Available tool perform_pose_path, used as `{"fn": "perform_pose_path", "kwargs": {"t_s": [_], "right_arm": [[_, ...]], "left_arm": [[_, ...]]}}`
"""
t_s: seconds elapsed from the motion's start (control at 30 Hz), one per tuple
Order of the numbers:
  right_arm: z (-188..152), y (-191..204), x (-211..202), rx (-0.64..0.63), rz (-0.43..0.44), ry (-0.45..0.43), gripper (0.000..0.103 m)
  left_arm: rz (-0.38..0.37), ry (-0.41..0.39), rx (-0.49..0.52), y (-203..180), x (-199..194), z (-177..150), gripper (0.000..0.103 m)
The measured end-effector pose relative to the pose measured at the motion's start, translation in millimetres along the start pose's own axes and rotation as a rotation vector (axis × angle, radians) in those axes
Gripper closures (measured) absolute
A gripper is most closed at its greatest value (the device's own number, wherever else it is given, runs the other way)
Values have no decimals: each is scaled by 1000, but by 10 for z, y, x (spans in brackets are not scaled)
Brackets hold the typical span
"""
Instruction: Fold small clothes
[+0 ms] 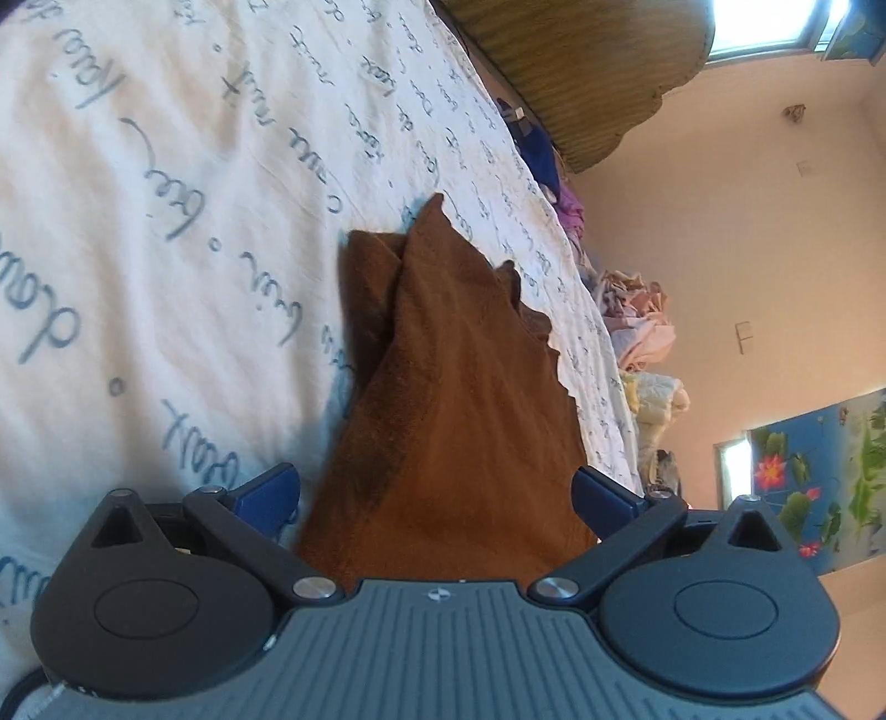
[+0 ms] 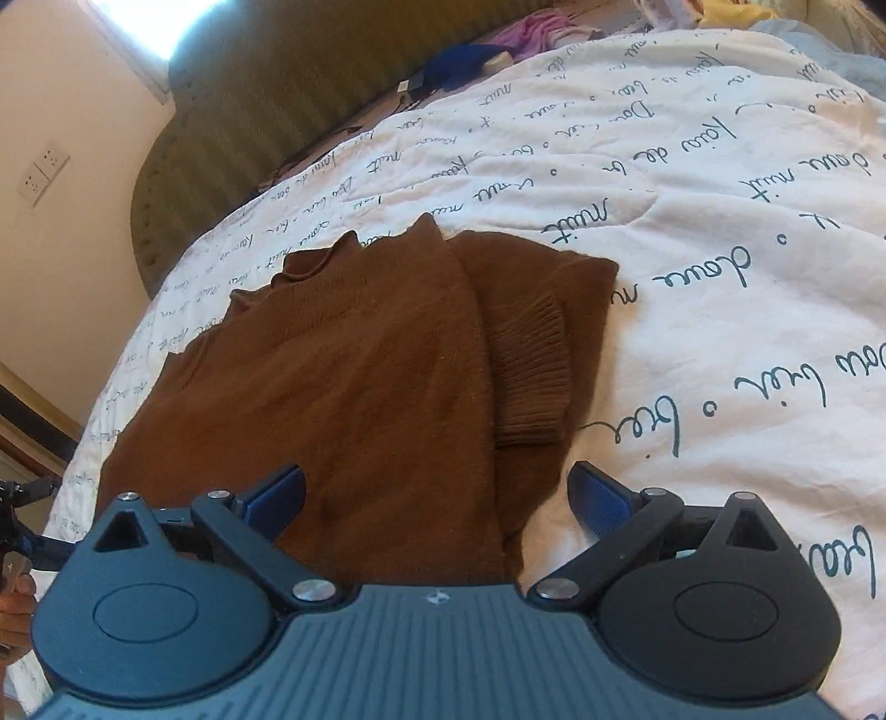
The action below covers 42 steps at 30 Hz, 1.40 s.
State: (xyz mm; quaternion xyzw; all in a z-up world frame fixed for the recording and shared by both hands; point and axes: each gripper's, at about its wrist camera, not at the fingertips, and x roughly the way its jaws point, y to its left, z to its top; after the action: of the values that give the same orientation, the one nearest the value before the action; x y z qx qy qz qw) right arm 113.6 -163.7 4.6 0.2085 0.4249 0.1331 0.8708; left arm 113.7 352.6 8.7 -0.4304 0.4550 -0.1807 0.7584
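A brown knit sweater (image 2: 343, 376) lies partly folded on the white bedsheet (image 2: 720, 310), which is printed with blue handwriting. One sleeve with a ribbed cuff (image 2: 529, 376) is turned over onto its right side. My right gripper (image 2: 437, 495) hovers over the sweater's near edge, open, its blue fingers (image 2: 277, 493) spread wide on either side of the cloth. In the left wrist view the sweater (image 1: 443, 399) runs up between the spread fingers (image 1: 268, 493) of my left gripper (image 1: 437, 493), which is open too. The left gripper's tip (image 2: 22, 520) and a hand (image 2: 14, 603) show at the right view's left edge.
An olive striped headboard (image 2: 266, 111) borders the bed's far side. Loose clothes lie along it: a blue piece (image 2: 465, 61), a pink one (image 2: 531, 27), and a pale heap (image 1: 642, 315) at the bed's edge. A flower poster (image 1: 819, 476) hangs on the cream wall.
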Motion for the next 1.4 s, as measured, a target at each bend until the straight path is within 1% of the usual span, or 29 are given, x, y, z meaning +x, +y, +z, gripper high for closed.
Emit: {"fn": "perform_pose_path", "kwargs": {"t_s": [0.03,0.07,0.13,0.17,0.2,0.23,0.27,0.3,0.33,0.37,0.4,0.47,0.6,0.7,0.83,0.93,1.07,1.23,1.3,1.33,1.4], "right_arm": [[-15,25,29,-2,2,9,4],[-29,36,49,10,-3,15,11],[-57,58,30,24,-18,2,28],[-58,56,26,28,-29,9,48],[-50,33,21,43,-47,13,58],[-41,-2,13,65,-48,16,63],[-34,-36,5,84,-42,19,75],[-33,-64,4,101,-22,30,81],[-40,-75,-4,116,-17,32,82],[-49,-61,-12,112,-23,28,85],[-57,-20,-20,94,-33,24,86],[-64,44,-37,77,-53,13,88],[-62,210,-162,34,-78,-22,90],[-63,329,-330,2,-78,-49,90],[-122,487,-590,-46,-72,-68,90],[-214,508,-756,-54,-59,-67,90],[-448,433,-936,-51,-50,-46,90],[-856,289,-1118,-33,-27,-19,90],[-1005,246,-1159,-40,-31,-18,90],[-1068,216,-1180,-22,-28,-15,91],[-1185,188,-1269,-23,-19,-31,92]], "left_arm": [[13,14,5,-17,54,-9,1],[25,23,11,-26,86,-14,1],[38,22,29,-48,114,-43,3],[41,24,37,-56,118,-57,5],[53,29,46,-65,124,-74,11],[74,31,53,-69,127,-89,16],[93,35,55,-72,137,-100,27],[105,38,60,-73,140,-104,41],[120,45,61,-65,145,-113,50],[135,55,59,-56,159,-121,65],[145,57,69,-49,170,-134,77],[167,54,85,-35,186,-159,92],[210,17,175,-178,149,-237,95],[221,5,218,-313,70,-277,95],[203,4,242,-438,-97,-347,95],[194,15,255,-479,-225,-459,95],[185,33,256,-437,-403,-624,96],[185,61,241,-245,-587,-844,95],[183,71,230,-167,-645,-920,95],[184,76,228,-132,-669,-960,95],[181,72,216,-80,-747,-1022,96]]}}
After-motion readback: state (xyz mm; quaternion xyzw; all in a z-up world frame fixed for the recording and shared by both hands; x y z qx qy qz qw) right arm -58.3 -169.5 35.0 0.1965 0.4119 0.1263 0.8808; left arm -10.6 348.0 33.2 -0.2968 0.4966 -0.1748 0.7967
